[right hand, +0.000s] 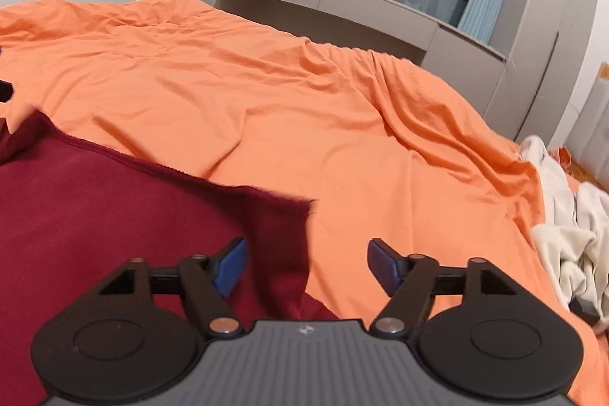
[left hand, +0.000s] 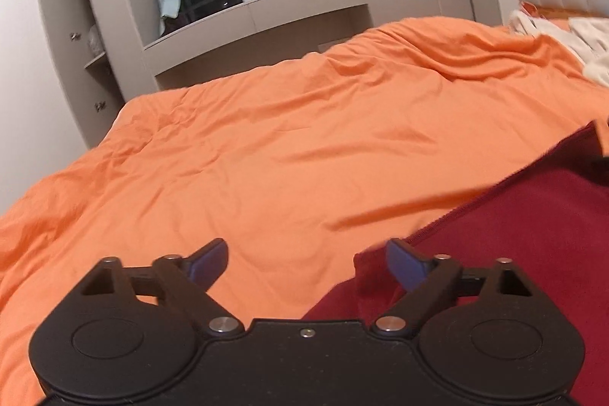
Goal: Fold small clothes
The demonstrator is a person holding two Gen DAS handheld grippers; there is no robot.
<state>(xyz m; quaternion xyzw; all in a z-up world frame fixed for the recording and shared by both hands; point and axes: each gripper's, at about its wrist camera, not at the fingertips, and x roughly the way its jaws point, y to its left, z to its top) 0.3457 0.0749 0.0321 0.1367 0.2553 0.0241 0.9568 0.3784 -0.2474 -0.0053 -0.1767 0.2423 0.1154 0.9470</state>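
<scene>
left gripper (left hand: 304, 263) wide open, empty | right gripper (right hand: 307, 263) wide open, empty, straddling red cloth (right hand: 114, 215) edge | orange bedspread (right hand: 304, 94) bare beyond

Matt maroon fleecy cloth garment (right hand: 95, 200), smooth creased orange cotton bedspread (left hand: 266, 147), matt black plastic gripper (left hand: 306, 263)

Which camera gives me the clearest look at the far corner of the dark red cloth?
The right wrist view: the dark red cloth shows its far edge and a corner on the orange bedcover. The left wrist view shows one edge, cut off at the frame's right side.
</scene>
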